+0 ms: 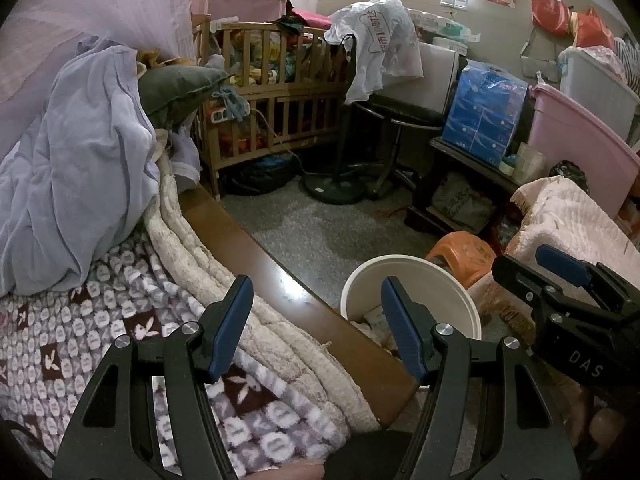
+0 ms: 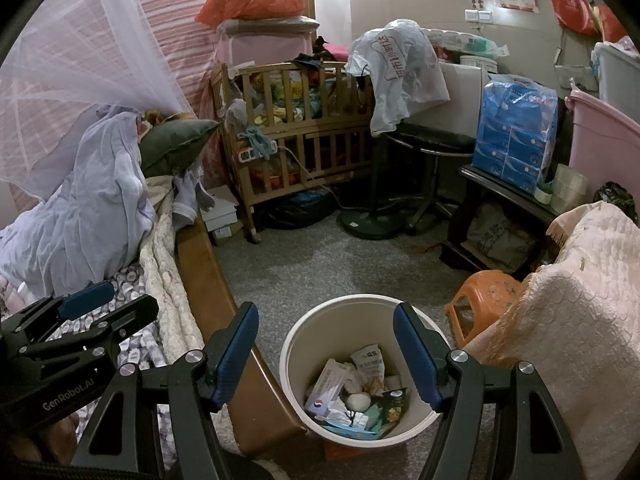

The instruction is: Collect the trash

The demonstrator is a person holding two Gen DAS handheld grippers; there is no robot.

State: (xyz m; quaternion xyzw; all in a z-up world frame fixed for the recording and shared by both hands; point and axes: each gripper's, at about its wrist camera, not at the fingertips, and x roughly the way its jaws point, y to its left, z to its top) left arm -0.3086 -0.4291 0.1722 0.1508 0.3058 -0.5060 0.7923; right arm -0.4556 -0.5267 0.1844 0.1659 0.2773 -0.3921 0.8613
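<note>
A cream round waste bin (image 2: 320, 312) stands on the floor beside the bed's wooden rail, and it holds several wrappers, paper pieces and a crumpled tissue (image 2: 358, 402). My right gripper (image 2: 326, 328) hovers above the bin, open, nothing between its blue pads. In the left wrist view the same bin (image 1: 440, 276) shows partly behind the fingers. My left gripper (image 1: 316, 300) is open and empty over the bed edge, just left of the bin. Each gripper appears in the other's view: the right gripper (image 1: 560, 280), the left gripper (image 2: 86, 300).
The patterned blanket (image 1: 80, 332) and wooden bed rail (image 2: 208, 280) lie at left. An orange stool (image 2: 480, 296) and a quilt-covered seat (image 2: 580, 320) flank the bin at right. A wooden crib (image 2: 304, 132), a fan stand, a black stool and a low table line the far side.
</note>
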